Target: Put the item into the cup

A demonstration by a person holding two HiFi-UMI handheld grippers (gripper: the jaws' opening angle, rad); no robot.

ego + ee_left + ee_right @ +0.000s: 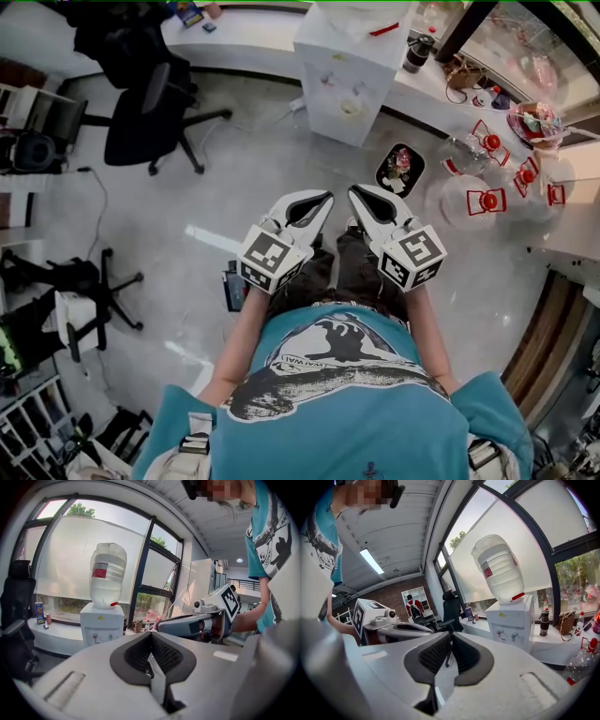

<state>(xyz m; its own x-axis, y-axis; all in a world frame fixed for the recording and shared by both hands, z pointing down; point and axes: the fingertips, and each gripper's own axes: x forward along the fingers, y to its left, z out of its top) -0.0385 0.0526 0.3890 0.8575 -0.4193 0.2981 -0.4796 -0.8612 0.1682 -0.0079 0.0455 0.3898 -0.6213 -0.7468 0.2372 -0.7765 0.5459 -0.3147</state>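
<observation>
Office floor; left gripper, right gripper (closed).

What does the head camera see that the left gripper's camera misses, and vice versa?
Only the head view shows the marker cube on the left gripper and a dark tray on the floor. Only the left gripper view shows trees through the window and a ceiling light. Both show the water dispenser, the right gripper and the teal shirt.

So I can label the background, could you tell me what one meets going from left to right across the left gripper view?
In order: black office chair → water dispenser → right gripper → person's teal shirt.
</observation>
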